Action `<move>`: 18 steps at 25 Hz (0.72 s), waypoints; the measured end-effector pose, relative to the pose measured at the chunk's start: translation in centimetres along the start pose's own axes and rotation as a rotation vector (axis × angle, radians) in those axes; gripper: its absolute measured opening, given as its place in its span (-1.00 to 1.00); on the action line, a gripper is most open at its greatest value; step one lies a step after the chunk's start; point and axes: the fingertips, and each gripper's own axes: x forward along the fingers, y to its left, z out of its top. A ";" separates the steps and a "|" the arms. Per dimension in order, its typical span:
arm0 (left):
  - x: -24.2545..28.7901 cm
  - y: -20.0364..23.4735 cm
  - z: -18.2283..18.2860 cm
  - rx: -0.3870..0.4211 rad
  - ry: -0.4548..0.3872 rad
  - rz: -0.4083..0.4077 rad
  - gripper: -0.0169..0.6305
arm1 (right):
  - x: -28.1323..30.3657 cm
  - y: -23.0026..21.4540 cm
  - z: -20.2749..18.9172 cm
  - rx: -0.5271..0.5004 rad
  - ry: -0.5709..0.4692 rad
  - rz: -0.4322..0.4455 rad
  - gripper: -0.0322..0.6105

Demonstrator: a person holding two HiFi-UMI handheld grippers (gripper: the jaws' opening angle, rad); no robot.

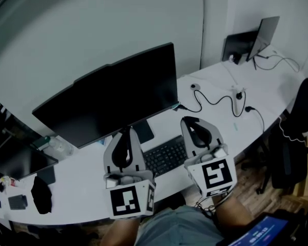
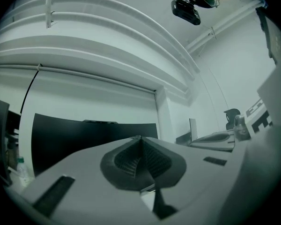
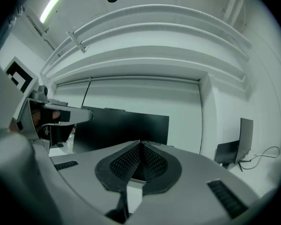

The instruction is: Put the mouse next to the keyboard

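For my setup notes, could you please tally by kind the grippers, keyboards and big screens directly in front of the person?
2 grippers: the left gripper and the right gripper
1 keyboard
1 big screen
Total: 4

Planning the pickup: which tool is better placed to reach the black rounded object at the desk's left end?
Left, probably. The left tool hovers, shut, at the left end of the black keyboard. The black rounded object lies further left, and the right tool would have to cross over.
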 end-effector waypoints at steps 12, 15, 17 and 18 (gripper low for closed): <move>-0.5 -0.3 0.2 0.009 -0.007 -0.002 -0.93 | -0.4 0.6 0.7 -0.010 -0.015 0.021 -0.86; -0.4 -0.2 0.2 0.008 -0.012 -0.002 -0.93 | -0.2 0.7 0.6 -0.009 -0.015 0.023 -0.86; -0.4 -0.3 0.2 0.007 -0.014 -0.003 -0.93 | -0.1 0.6 0.6 -0.008 -0.015 0.024 -0.86; -0.3 -0.3 0.2 0.008 -0.015 -0.003 -0.93 | -0.1 0.6 0.6 -0.007 -0.015 0.024 -0.86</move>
